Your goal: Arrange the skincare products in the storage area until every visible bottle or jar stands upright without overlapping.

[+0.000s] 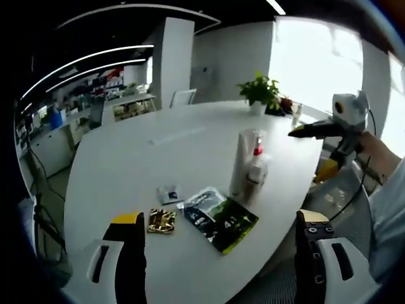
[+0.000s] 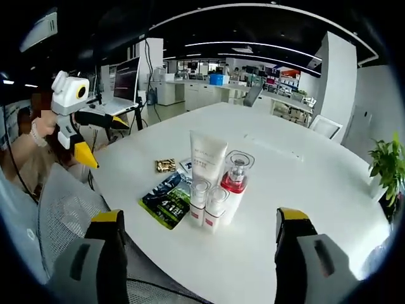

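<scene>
We judge the task nearly complete: the tube [image 2: 207,158], pump bottle [image 2: 235,183] and two small bottles [image 2: 207,202] stand upright, closely grouped near the table [image 2: 304,183] centre, while both grippers [image 1: 218,253] [image 2: 199,247] hover wide open, holding nothing.

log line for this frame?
left gripper: open, empty | right gripper: open, empty | tube, red-collar bottle, small bottles: upright, clustered

A white rounded desk [image 2: 304,190] carries a cluster near its edge: an upright white tube [image 2: 206,158], a red-collared pump bottle [image 2: 234,187] and two small clear-capped bottles [image 2: 206,206], standing touching. Beside them lie a dark green sachet [image 2: 166,199], a gold packet [image 2: 165,166] and a small pale sachet [image 1: 169,194]. A potted plant [image 1: 259,94] sits at the far edge.
</scene>
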`<state>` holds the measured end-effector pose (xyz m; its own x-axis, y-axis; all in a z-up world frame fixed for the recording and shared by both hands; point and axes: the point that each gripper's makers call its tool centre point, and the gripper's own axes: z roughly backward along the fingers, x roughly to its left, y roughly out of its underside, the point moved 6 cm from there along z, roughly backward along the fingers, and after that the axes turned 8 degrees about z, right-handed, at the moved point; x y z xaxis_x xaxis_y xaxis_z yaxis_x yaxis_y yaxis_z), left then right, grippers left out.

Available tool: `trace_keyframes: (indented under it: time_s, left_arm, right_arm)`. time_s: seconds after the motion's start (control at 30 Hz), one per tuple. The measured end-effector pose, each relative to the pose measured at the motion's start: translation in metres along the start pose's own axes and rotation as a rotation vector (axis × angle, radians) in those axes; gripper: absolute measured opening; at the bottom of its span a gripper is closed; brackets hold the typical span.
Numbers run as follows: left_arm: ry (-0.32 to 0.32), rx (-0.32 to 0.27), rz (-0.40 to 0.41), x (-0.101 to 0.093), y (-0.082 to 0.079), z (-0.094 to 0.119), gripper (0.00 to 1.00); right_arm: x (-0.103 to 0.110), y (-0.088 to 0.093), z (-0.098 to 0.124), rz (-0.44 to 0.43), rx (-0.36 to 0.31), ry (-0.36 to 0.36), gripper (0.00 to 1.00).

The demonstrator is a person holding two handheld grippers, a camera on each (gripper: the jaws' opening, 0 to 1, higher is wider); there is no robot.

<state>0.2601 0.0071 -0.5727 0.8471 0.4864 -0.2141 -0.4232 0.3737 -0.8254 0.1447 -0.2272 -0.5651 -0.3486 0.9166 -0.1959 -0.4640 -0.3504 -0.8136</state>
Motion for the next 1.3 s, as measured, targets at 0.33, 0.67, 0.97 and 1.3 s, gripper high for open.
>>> trace_keyframes:
  time_s: [0.33,0.67,0.97,1.3]
  left_arm:
    - [-0.003,0.042,0.024,0.012,0.008,-0.013,0.97]
    - [-0.063,0.086,-0.008,0.036,0.005,-0.033,0.97]
    - [-0.082,0.160,-0.038,0.060,0.006,-0.058,0.97]
    - [-0.102,0.244,-0.057,0.081,0.011,-0.082,0.88]
  right_arm:
    - [0.001,0.004,-0.004,0.000,0.024,-0.012,0.99]
    - [0.001,0.007,-0.010,-0.029,0.035,-0.026,0.96]
    - [0.002,0.006,-0.006,-0.035,0.032,-0.055,0.74]
    - [0.001,0.005,-0.008,-0.062,0.008,-0.063,0.61]
